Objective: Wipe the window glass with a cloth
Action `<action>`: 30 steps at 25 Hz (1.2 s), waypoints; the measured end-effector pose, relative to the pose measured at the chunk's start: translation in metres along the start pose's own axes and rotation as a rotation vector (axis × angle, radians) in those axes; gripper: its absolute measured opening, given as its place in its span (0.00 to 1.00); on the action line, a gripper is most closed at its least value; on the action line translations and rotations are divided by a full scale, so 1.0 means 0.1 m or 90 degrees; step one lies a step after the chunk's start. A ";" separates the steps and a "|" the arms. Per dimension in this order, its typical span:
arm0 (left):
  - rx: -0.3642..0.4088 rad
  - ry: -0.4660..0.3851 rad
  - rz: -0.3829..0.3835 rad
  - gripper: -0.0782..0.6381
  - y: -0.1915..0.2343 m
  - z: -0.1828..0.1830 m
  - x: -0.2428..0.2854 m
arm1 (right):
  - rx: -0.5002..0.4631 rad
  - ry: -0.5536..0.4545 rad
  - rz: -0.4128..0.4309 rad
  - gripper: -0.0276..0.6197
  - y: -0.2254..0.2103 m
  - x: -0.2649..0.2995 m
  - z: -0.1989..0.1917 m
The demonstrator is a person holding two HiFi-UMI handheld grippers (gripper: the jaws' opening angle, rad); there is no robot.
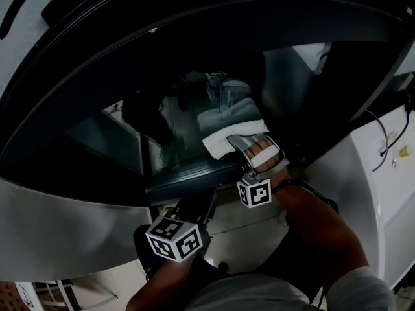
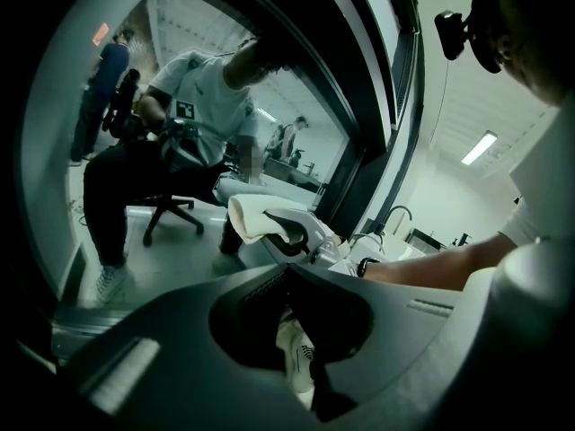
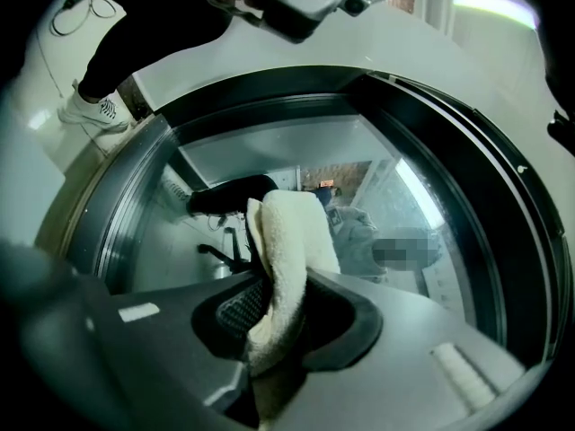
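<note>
dark window glass (image 1: 194, 89) fills view. right gripper (image 1: 254, 149) clamped on white cloth (image 1: 220, 144) — cloth against lower pane. left gripper (image 1: 198, 209) jaws together, empty, held low. apply even pressure, overlapping strokes — stay off frame.

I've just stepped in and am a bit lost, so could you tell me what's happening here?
A person holds a gripper in each hand. The right gripper is clamped on a white cloth and holds it at the lower part of the window glass. The left gripper hangs lower, jaws together on nothing, away from the glass.
</note>
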State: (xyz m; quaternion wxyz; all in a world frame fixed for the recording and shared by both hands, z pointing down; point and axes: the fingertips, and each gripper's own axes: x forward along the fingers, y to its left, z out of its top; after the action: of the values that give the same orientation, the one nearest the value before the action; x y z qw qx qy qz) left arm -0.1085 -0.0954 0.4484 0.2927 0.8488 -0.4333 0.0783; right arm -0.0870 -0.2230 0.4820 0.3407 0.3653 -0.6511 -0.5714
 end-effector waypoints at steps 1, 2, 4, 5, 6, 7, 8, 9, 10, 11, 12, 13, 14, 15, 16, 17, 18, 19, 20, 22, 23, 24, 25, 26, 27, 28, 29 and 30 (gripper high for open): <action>0.001 -0.001 0.001 0.13 0.00 0.01 0.00 | -0.001 0.000 0.002 0.18 0.02 0.00 0.00; 0.002 -0.003 0.003 0.13 0.00 0.02 0.00 | -0.001 -0.001 0.003 0.18 0.04 0.00 0.00; 0.002 -0.001 0.004 0.13 0.00 0.02 0.01 | -0.004 -0.002 0.009 0.18 0.06 0.01 -0.01; 0.002 0.000 0.003 0.13 -0.01 0.01 0.01 | -0.006 -0.004 0.013 0.18 0.08 0.01 -0.01; 0.001 0.002 0.001 0.13 -0.01 0.01 0.01 | -0.009 -0.006 0.017 0.18 0.09 0.01 -0.01; 0.000 0.003 0.000 0.13 -0.02 0.01 0.02 | -0.012 -0.009 0.020 0.18 0.10 0.01 -0.01; 0.000 0.003 0.000 0.13 -0.02 0.01 0.01 | -0.012 -0.011 0.024 0.18 0.11 0.01 -0.01; 0.001 0.003 -0.001 0.13 -0.03 0.02 0.01 | -0.010 -0.013 0.027 0.18 0.11 0.01 -0.02; 0.001 0.003 -0.002 0.13 -0.04 0.03 0.00 | -0.006 -0.014 0.031 0.18 0.11 0.01 -0.02; 0.000 0.003 -0.003 0.13 -0.04 0.03 0.00 | -0.002 -0.014 0.036 0.18 0.11 0.01 -0.02; -0.001 0.003 -0.003 0.13 -0.03 0.03 0.00 | 0.003 -0.013 0.040 0.18 0.12 0.02 -0.02; -0.001 0.002 -0.004 0.13 -0.02 0.03 -0.01 | 0.006 -0.013 0.045 0.18 0.13 0.03 -0.02; 0.000 0.000 -0.004 0.13 -0.01 0.04 -0.01 | 0.008 -0.012 0.050 0.18 0.14 0.03 -0.02; 0.005 -0.002 -0.003 0.13 -0.01 0.05 -0.01 | 0.008 -0.010 0.057 0.18 0.15 0.04 -0.02; 0.015 -0.002 -0.001 0.13 -0.01 0.05 -0.02 | 0.007 -0.008 0.064 0.18 0.16 0.04 -0.03; 0.027 -0.002 0.002 0.13 -0.02 0.04 -0.03 | 0.005 -0.005 0.072 0.18 0.16 0.04 -0.03; 0.034 -0.001 0.003 0.13 -0.03 0.03 -0.04 | 0.003 -0.001 0.081 0.18 0.16 0.03 -0.03; 0.035 -0.002 0.001 0.13 -0.06 0.02 -0.06 | 0.002 0.003 0.093 0.18 0.16 0.02 -0.03; 0.032 -0.004 -0.002 0.13 -0.08 0.01 -0.07 | 0.005 0.007 0.106 0.18 0.16 0.01 -0.02; 0.026 -0.010 -0.006 0.13 -0.13 0.00 -0.09 | 0.022 0.016 0.137 0.18 0.13 -0.02 -0.01; 0.027 -0.013 -0.008 0.13 -0.15 0.00 -0.09 | 0.032 0.021 0.152 0.18 0.11 -0.02 0.00; 0.029 -0.015 -0.010 0.13 -0.17 0.01 -0.10 | 0.038 0.026 0.165 0.18 0.11 -0.02 0.00; 0.031 -0.018 -0.011 0.13 -0.20 0.02 -0.12 | 0.038 0.032 0.177 0.18 0.12 -0.03 0.00; 0.034 -0.020 -0.012 0.13 -0.22 0.04 -0.13 | 0.033 0.039 0.190 0.18 0.13 -0.03 0.00; 0.036 -0.023 -0.013 0.13 -0.25 0.05 -0.15 | 0.028 0.046 0.203 0.18 0.14 -0.03 -0.01; 0.039 -0.025 -0.014 0.13 -0.27 0.07 -0.16 | 0.026 0.049 0.213 0.18 0.13 -0.04 -0.01; 0.040 -0.028 -0.015 0.13 -0.30 0.08 -0.18 | 0.028 0.048 0.219 0.18 0.11 -0.04 0.01; 0.042 -0.029 -0.015 0.13 -0.32 0.09 -0.20 | 0.033 0.045 0.223 0.18 0.10 -0.05 0.03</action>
State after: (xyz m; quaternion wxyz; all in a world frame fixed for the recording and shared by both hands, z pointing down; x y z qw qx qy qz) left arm -0.0969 -0.0720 0.4199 0.2552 0.8648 -0.4269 0.0694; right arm -0.0877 -0.2161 0.4911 0.4483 0.2749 -0.7066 -0.4734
